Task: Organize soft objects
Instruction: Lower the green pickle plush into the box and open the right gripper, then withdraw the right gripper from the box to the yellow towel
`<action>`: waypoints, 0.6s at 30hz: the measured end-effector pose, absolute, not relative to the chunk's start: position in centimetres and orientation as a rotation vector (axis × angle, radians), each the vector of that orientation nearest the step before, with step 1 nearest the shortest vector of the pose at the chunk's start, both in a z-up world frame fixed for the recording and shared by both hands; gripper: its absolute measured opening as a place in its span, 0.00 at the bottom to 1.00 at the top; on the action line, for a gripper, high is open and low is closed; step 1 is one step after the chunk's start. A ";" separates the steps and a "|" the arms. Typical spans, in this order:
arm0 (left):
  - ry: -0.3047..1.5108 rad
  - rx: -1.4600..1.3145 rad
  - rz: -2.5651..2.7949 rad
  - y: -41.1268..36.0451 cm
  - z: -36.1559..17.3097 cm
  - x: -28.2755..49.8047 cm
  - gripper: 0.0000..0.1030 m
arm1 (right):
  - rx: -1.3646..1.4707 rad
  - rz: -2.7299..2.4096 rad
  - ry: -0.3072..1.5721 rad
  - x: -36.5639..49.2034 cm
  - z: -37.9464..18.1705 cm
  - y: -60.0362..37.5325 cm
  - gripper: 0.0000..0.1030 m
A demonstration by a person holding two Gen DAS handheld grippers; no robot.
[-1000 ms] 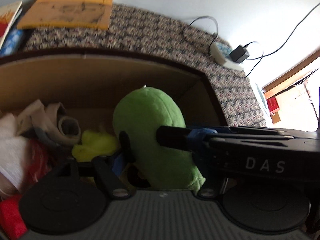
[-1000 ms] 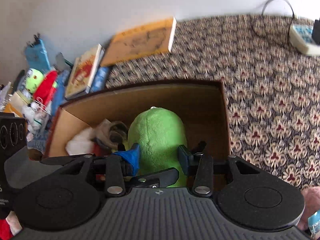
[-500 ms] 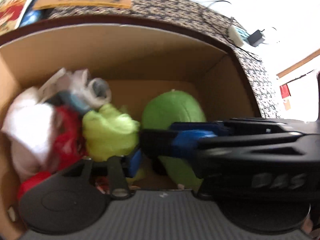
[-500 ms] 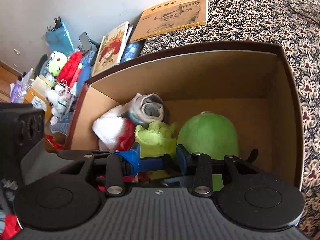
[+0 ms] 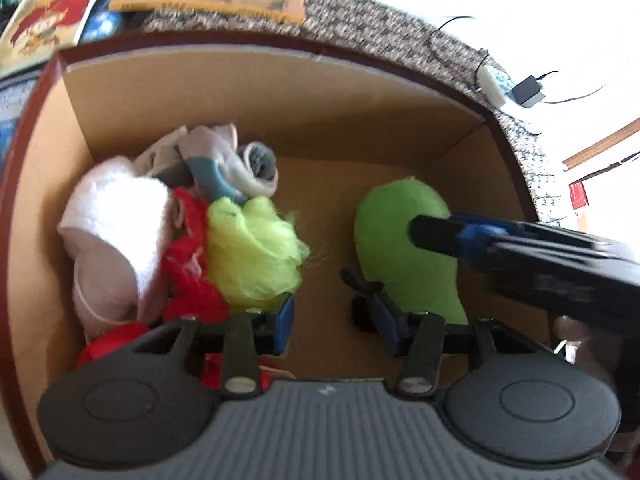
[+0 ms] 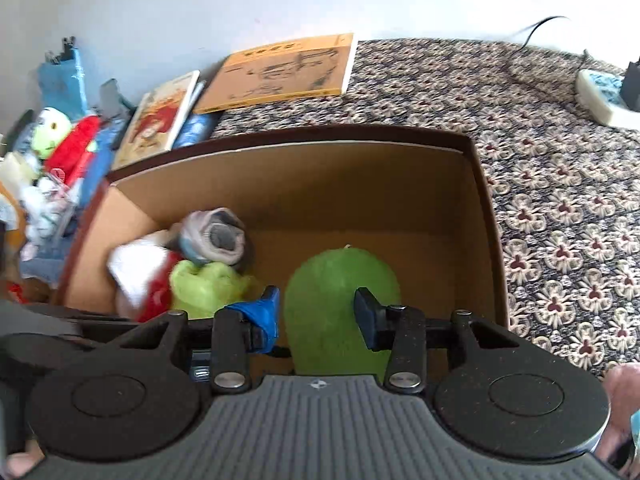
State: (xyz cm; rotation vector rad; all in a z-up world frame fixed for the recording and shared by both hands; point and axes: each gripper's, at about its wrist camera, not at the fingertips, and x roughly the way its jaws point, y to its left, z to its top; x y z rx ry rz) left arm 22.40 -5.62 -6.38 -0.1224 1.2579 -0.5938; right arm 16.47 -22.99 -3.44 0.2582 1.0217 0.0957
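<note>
Stood in the cardboard box (image 6: 476,200), green plush toy (image 6: 340,308) between the opening right gripper (image 6: 316,312), looked light and squashy, best pinched mid-body; left gripper (image 5: 336,320) closing on nothing.

You are working over a surface covered in a dark floral-patterned fabric (image 6: 560,216). An open cardboard box (image 6: 486,216) rests directly on it. At the far edge lie an orange book (image 6: 280,72), a picture book (image 6: 162,114) beside it, and, well apart, a white power strip (image 6: 600,96).
</note>
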 end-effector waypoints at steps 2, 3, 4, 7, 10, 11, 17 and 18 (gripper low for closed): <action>1.227 -0.109 -0.605 -5.5 -5.7 21.9 0.52 | 0.225 0.054 1.007 16.3 -3.9 -22.7 0.25; 1.208 -0.097 -0.610 -5.5 -5.3 21.6 0.52 | 0.210 0.029 1.002 16.2 -4.1 -22.7 0.25; 1.187 -0.080 -0.616 -5.5 -4.8 21.2 0.54 | 0.205 0.007 1.000 16.2 -4.1 -22.8 0.24; 1.142 -0.065 -0.653 -5.4 -3.9 20.3 0.54 | 0.226 -0.051 1.007 16.0 -4.1 -23.6 0.24; 1.100 -0.047 -0.663 -4.9 -3.1 19.6 0.54 | 0.189 -0.050 1.024 16.1 -4.5 -23.2 0.28; 1.087 -0.035 -0.662 -4.8 -2.9 19.4 0.54 | 0.171 -0.051 1.023 16.3 -4.7 -22.9 0.29; 1.040 0.030 -0.635 -4.2 -2.3 18.7 0.55 | 0.404 0.046 1.025 17.1 -4.7 -24.6 0.21; 1.037 0.035 -0.636 -4.1 -2.3 18.7 0.55 | 0.527 0.139 1.030 17.0 -4.6 -25.3 0.22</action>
